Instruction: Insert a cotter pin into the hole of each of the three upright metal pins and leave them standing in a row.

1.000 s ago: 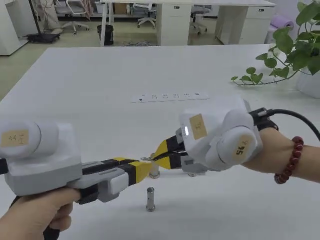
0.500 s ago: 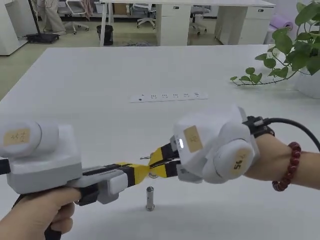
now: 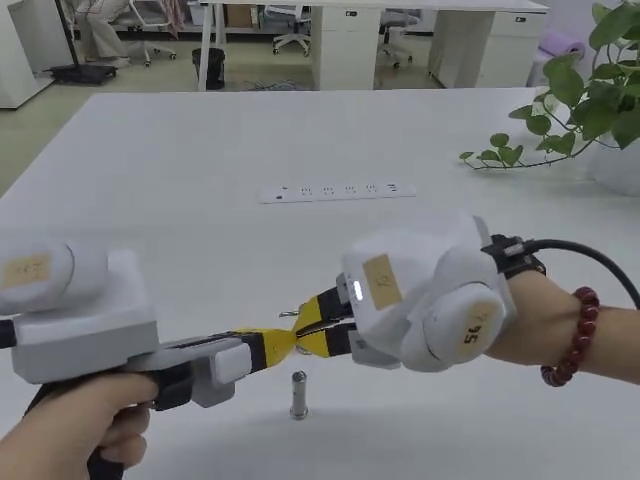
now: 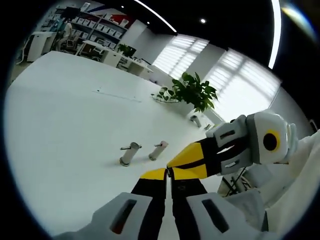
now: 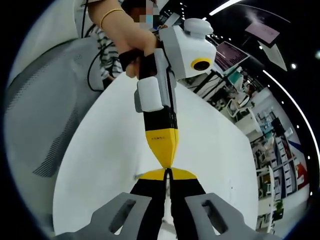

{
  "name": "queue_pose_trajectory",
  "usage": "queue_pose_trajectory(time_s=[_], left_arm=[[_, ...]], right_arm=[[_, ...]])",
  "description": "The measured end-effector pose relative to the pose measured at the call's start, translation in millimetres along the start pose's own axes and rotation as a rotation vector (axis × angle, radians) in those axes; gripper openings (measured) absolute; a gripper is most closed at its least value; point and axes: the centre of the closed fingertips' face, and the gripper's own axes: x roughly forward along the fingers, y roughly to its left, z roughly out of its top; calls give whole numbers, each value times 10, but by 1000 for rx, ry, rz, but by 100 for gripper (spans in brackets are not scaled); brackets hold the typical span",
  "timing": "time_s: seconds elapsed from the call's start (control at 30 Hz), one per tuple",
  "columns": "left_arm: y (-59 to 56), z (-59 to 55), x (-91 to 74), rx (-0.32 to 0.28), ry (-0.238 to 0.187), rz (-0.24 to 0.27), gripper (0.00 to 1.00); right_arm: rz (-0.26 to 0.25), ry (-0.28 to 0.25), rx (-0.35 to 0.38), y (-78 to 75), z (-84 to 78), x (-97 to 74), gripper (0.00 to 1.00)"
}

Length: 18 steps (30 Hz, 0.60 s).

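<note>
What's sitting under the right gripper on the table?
The right gripper covers the table beneath. One metal pin stands in front; the left gripper view shows two more pins beside its jaws.

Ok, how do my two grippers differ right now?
The left gripper lies low and nearly level, jaws pointing right; the right gripper sits higher, jaws slanting down to the left. A hand grips the left gripper from below; the wrist behind the right gripper wears a bead bracelet. Both have yellow-and-black jaws, closed, tips nearly touching.
</note>
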Motion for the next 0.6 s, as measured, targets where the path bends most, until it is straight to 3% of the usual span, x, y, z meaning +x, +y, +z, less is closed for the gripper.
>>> queue_pose_trajectory(time_s=[0.33, 0.6], left_arm=[[17, 32, -14, 52, -3, 11, 0], [56, 27, -49, 152, -8, 24, 0]], right_arm=[[9, -49, 104, -43, 10, 6, 5], [37, -106, 325, -26, -35, -46, 10]])
